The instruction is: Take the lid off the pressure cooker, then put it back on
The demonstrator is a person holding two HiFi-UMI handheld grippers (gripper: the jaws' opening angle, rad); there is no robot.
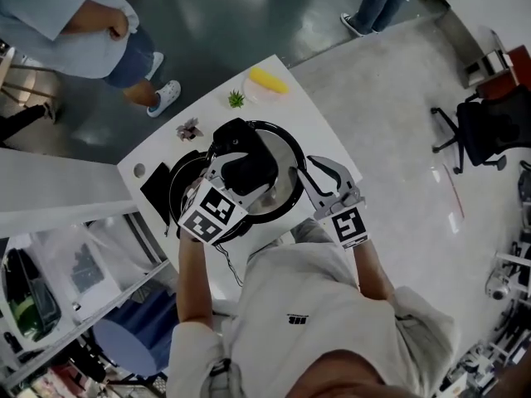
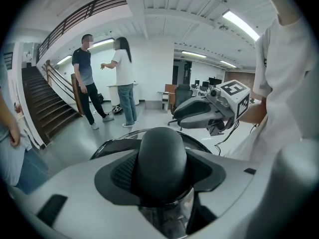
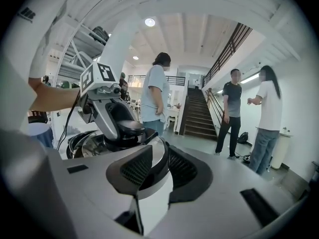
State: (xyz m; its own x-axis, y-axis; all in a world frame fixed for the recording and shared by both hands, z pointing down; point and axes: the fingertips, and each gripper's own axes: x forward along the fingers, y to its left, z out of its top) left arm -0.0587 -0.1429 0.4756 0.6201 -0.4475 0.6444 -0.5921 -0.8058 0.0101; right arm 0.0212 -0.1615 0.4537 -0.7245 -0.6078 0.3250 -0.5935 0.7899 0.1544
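Head view: on the white table (image 1: 332, 135), a yellow thing (image 1: 268, 80) and a small green plant (image 1: 236, 99) sit beyond the black-rimmed glass lid (image 1: 282, 191). My left gripper (image 1: 246, 169) is over its middle and my right gripper (image 1: 310, 172) is at its right edge.

Left gripper view: my pads clamp the lid's round black knob (image 2: 162, 156). Two people (image 2: 123, 73) stand by the stairs (image 2: 50, 108).

Right gripper view: my jaws, set narrow, pinch the lid's rim. The left gripper stands just beyond, on the knob.
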